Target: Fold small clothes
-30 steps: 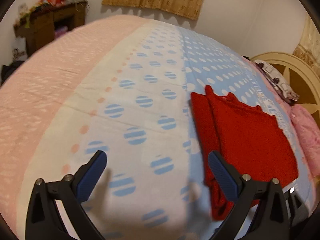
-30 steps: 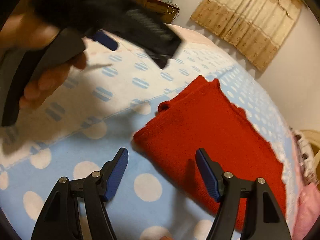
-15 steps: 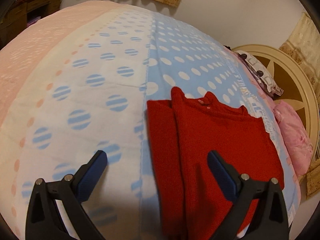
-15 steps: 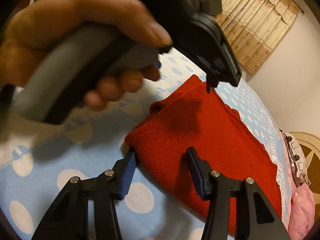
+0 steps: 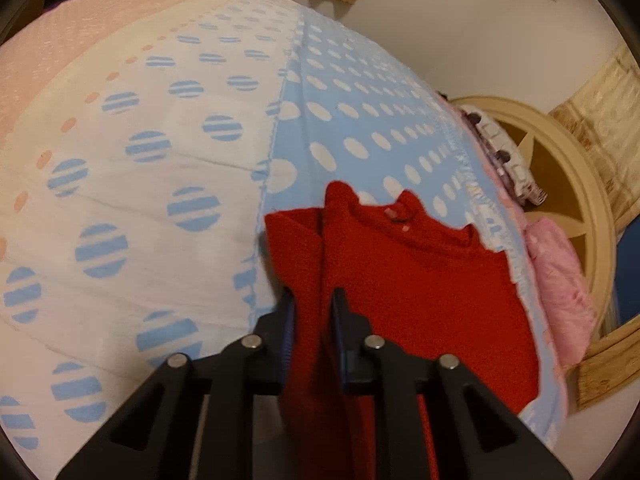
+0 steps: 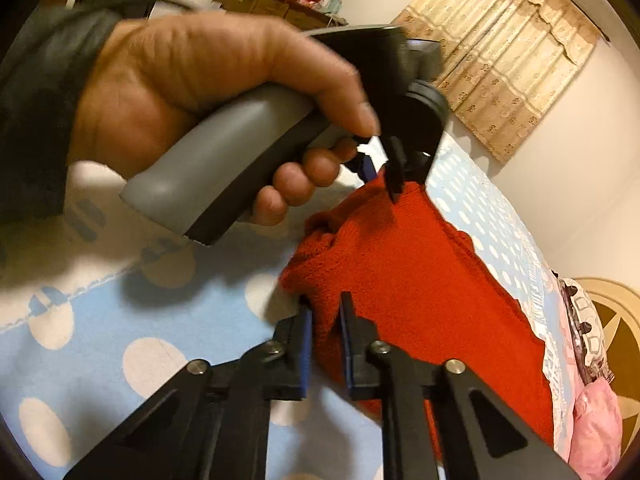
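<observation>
Both wrist views, folding step. The red sweater (image 5: pixel 420 280) lay on the blue dotted part of the bedspread (image 5: pixel 340 92), already doubled lengthwise, its collar pointing away from me and its far long side near the bed edge where the pink pillow (image 5: pixel 560 280) sat.

My left gripper (image 5: pixel 312 312) was closing on the sweater's folded side panel, the knit bunched between the blue pads (image 5: pixel 289 320). My right gripper (image 6: pixel 325 320) was clamped on the near corner of the same sweater, cloth pinched between its jaws. My left hand (image 6: pixel 208 92) showed in the right wrist view, just above the sweater's other near corner (so both grips sat on the same short end of the garment).

Risks, as I judged them: either bite might have caught only the top layer, in which case lifting would have peeled the earlier fold open; the left grip, not yet settled, could have slipped off the thick knit; unequal pulls would have skewed the next fold.

Edges and room: on the side of the sweater away from the pillow, the white-and-blue striped-dot cloth lay bare and wide, giving free space for carrying the hem toward the collar. On the pillow side the sweater nearly reached the mattress edge and the round headboard (image 5: pixel 576 184), so little margin remained there.
</observation>
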`<action>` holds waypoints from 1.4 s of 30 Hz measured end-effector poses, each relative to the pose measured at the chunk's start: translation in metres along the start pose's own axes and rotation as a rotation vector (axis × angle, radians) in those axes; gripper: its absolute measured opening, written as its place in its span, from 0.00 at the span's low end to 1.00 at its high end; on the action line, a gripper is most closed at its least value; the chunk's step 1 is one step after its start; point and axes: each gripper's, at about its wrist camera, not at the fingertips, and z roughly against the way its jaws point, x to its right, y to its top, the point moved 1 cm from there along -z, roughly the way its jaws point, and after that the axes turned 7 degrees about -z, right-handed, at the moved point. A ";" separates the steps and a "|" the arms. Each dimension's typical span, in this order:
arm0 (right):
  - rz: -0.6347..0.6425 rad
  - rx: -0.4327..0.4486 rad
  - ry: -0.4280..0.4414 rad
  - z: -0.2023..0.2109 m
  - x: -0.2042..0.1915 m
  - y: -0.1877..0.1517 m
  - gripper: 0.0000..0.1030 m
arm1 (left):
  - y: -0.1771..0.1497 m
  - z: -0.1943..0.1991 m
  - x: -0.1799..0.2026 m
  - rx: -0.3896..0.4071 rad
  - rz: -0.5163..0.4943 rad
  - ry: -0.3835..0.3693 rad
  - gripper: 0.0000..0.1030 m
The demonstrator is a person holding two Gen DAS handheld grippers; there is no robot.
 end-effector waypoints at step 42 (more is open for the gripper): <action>-0.283 0.107 -0.114 0.058 0.120 -0.036 0.06 | 0.045 0.011 0.125 0.138 -0.063 -0.146 0.11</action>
